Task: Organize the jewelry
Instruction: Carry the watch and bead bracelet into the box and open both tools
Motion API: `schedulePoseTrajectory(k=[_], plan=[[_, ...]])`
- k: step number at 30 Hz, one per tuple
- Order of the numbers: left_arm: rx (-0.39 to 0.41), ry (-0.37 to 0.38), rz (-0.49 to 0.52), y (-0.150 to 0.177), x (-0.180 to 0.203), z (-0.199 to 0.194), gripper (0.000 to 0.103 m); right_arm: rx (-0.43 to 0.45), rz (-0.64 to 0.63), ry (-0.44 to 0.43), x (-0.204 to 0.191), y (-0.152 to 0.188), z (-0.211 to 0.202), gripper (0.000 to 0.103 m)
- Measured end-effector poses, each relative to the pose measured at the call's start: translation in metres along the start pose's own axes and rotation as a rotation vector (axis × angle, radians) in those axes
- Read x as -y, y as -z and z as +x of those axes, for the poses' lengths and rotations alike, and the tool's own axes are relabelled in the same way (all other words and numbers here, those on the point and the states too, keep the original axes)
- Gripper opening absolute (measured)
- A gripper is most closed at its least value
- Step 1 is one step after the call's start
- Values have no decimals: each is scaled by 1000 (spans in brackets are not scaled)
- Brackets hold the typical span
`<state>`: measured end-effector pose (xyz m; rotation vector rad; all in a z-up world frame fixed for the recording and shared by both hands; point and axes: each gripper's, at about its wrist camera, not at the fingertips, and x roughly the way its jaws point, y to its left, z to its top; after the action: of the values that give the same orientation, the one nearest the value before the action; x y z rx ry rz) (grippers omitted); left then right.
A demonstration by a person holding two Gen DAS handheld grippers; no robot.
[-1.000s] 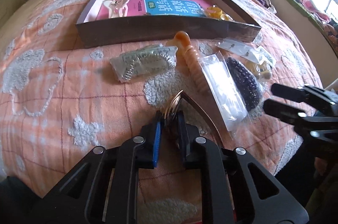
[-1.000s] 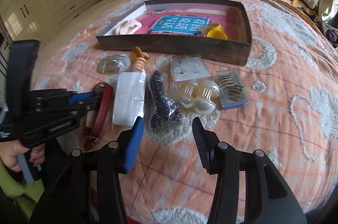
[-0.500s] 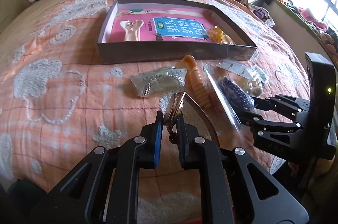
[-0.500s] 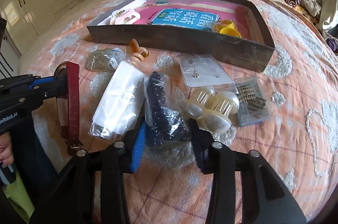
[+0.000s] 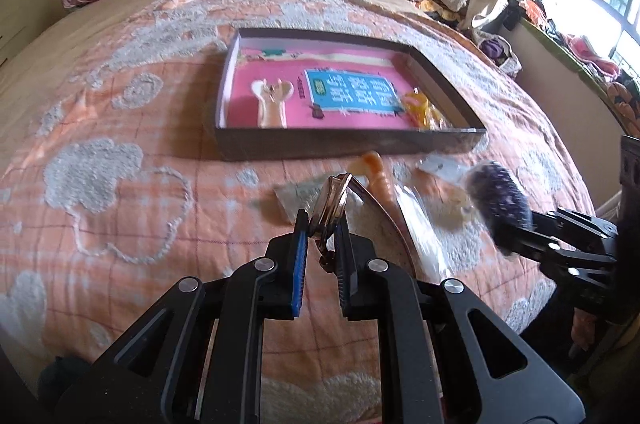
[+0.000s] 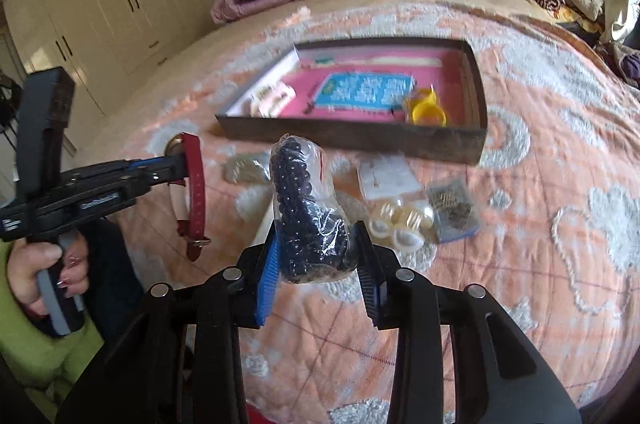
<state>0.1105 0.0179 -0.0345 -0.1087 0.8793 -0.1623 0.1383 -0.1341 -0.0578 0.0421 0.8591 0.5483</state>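
My left gripper (image 5: 323, 238) is shut on a watch (image 5: 333, 200) with a red strap (image 6: 194, 180), held above the bed. My right gripper (image 6: 316, 252) is shut on a clear bag of dark beads (image 6: 308, 220), lifted off the blanket; the bag also shows at the right of the left wrist view (image 5: 500, 202). A shallow dark box (image 5: 340, 146) with a pink floor lies further back. In it are a cream hair clip (image 5: 272, 102) and yellow rings (image 6: 426, 108).
On the orange blanket (image 5: 120, 204) in front of the box lie an orange beaded piece (image 5: 376, 170), a silver chain packet (image 6: 244, 168), a white packet (image 5: 420, 224), an earring card (image 6: 386, 174), pearl clips (image 6: 400, 220) and a pin box (image 6: 454, 210). Bedding and clothes are piled behind.
My right gripper has closed on the bead bag and lifted it off the blanket. My left gripper has risen further with the watch.
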Motion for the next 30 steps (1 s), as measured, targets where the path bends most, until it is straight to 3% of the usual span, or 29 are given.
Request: schedulePoseTrajectory(k=[12, 30], plan=[[42, -11, -9, -32, -9, -7, 7, 97, -17, 19, -3, -37, -23, 34], [78, 35, 53, -80, 12, 6, 7, 191, 20, 103, 22, -77, -39, 33]])
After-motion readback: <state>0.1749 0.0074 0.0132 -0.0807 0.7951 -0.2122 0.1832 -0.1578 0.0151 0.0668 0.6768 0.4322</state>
